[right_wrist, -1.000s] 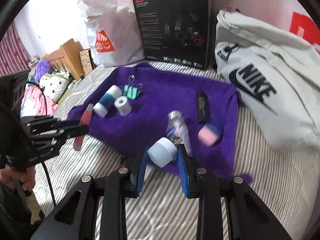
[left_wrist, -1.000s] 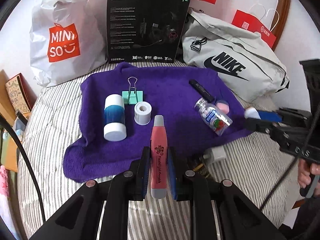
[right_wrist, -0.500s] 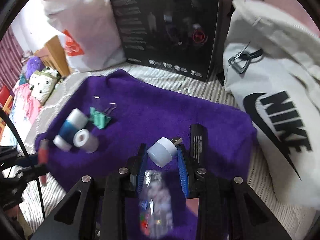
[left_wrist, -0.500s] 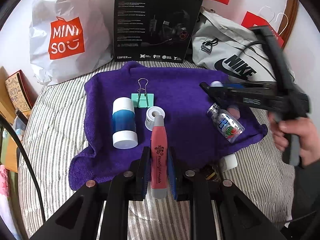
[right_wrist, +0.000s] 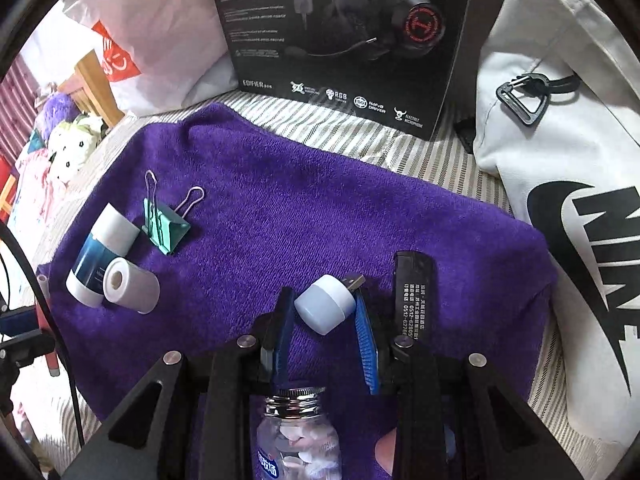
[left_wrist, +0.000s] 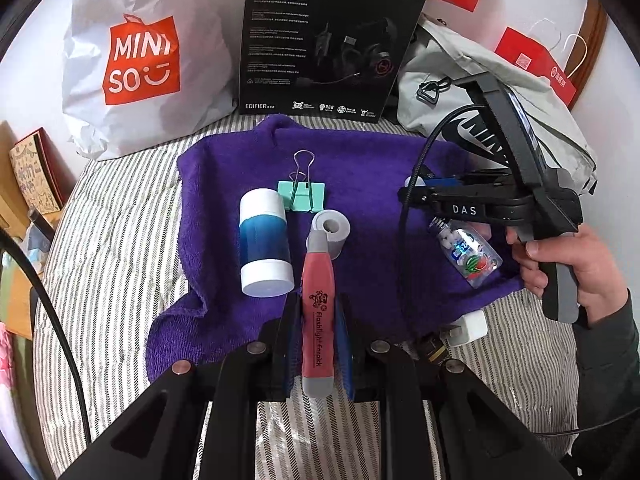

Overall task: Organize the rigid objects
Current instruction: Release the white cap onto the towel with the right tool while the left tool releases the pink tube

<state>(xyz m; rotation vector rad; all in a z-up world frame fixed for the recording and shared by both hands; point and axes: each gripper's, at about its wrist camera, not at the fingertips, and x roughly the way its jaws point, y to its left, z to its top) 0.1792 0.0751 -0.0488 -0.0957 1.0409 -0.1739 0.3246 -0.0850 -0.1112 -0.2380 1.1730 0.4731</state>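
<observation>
Clamping a red eraser pen [left_wrist: 317, 320], the left gripper [left_wrist: 316, 344] holds it lengthwise between its fingers over the near edge of the purple towel [left_wrist: 360, 152]; the pen's grey tip overlaps the white tape roll [left_wrist: 331, 232] in this view. Left of the pen lies a blue-and-white tube [left_wrist: 264, 246], with a green binder clip [left_wrist: 302, 196] just behind it.

The right gripper [right_wrist: 326, 312] is above the towel's middle, its fingers narrowed around a white USB lamp [right_wrist: 326, 308]; the left finger looks slightly apart from the lamp, so contact cannot be confirmed. A black stick [right_wrist: 412, 296] lies just right of that gripper. A candy bottle [right_wrist: 298, 436] lies under the gripper body.

The towel covers a striped bed [left_wrist: 120, 220]. A hand [left_wrist: 576, 268] holds the right gripper's handle. A black box [left_wrist: 324, 36] stands behind the towel.
</observation>
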